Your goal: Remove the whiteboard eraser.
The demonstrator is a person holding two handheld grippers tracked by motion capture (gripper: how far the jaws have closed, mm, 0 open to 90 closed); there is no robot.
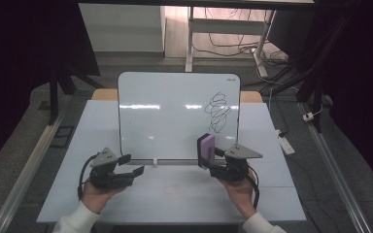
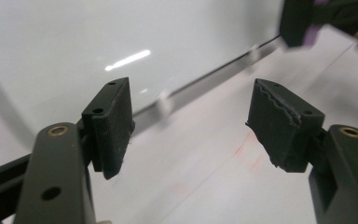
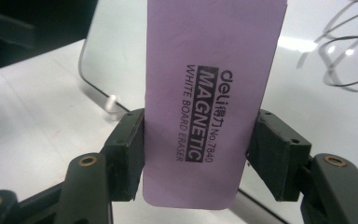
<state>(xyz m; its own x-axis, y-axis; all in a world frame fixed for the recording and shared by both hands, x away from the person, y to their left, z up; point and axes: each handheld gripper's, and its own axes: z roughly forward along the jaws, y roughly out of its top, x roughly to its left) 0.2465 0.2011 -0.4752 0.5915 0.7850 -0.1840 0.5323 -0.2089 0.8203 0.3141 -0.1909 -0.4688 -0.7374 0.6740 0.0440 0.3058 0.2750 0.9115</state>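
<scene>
A small whiteboard stands upright on the white table, with a black scribble on its right half. My right gripper is shut on a purple magnetic whiteboard eraser, held on end just before the board's lower right corner. In the right gripper view both pads press the sides of the eraser, and the scribble lies beyond it. My left gripper hovers open near the board's lower left corner, jaws wide apart with nothing between them. The whiteboard rises ahead of it.
Small clips hold up the board's bottom edge. Behind the table stand a desk frame and loose cables on the floor. A power strip lies off the table's right edge. Metal rails run along both sides.
</scene>
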